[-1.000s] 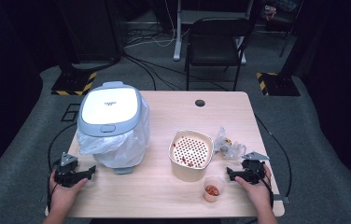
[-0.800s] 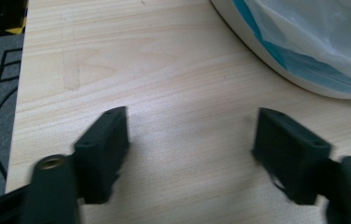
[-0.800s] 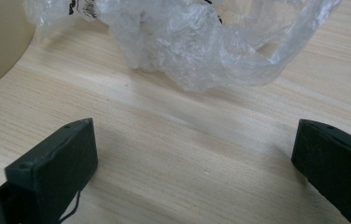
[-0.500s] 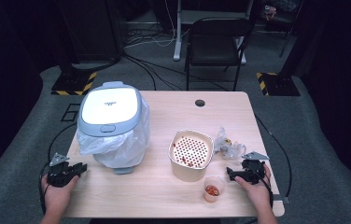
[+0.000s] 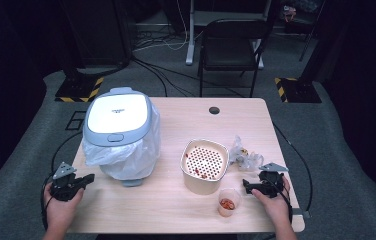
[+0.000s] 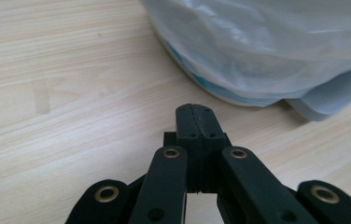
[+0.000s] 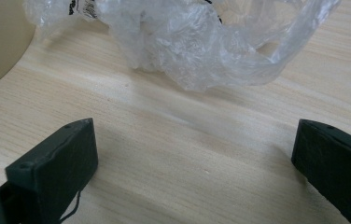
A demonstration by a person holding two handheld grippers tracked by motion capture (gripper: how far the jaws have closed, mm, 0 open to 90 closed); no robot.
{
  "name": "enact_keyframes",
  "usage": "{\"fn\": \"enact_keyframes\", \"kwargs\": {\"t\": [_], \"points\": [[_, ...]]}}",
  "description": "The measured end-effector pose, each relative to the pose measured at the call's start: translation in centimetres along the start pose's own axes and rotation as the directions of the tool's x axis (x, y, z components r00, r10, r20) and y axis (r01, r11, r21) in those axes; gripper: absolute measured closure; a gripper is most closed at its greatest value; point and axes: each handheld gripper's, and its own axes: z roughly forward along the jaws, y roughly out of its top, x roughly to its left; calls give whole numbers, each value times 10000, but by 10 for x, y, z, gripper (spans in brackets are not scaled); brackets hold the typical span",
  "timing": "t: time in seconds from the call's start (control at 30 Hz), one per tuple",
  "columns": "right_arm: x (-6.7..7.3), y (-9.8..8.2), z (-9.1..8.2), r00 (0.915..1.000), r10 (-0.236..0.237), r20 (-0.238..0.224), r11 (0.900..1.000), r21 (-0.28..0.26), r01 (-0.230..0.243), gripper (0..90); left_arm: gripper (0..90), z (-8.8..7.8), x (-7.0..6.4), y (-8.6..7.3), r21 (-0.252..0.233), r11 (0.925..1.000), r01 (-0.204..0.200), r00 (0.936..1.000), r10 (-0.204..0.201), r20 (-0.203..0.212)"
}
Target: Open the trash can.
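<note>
left claw (image 5: 87, 179) swung back toward white-lidded bin with clear plastic liner (image 5: 121, 134), jaws pressed together, empty. right claw (image 7: 192, 158) unmoved, spread wide, facing crumpled clear plastic wrapper (image 7: 187, 39) near beige perforated basket (image 5: 204, 165). wrapper pickup looks next.

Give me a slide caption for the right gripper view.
Open hand-held gripper above the wooden table, facing crumpled clear plastic wrap.
</note>
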Motion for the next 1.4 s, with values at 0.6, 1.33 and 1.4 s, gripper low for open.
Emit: {"fn": "enact_keyframes", "kwargs": {"t": [0.6,1.33,1.4], "points": [[0,0,0,10000,-16,-6,10000,-6,16,0,900,-4,-39,15,485,9853,-1638,9812,1576,1113],[0,0,0,10000,-15,-4,10000,-15,15,0,900,34,-95,28,696,9637,-2577,9576,2451,1516],[0,0,0,10000,-13,-11,10000,-24,13,0,900,37,-98,29,851,9627,-2568,9581,2420,1530]]}}
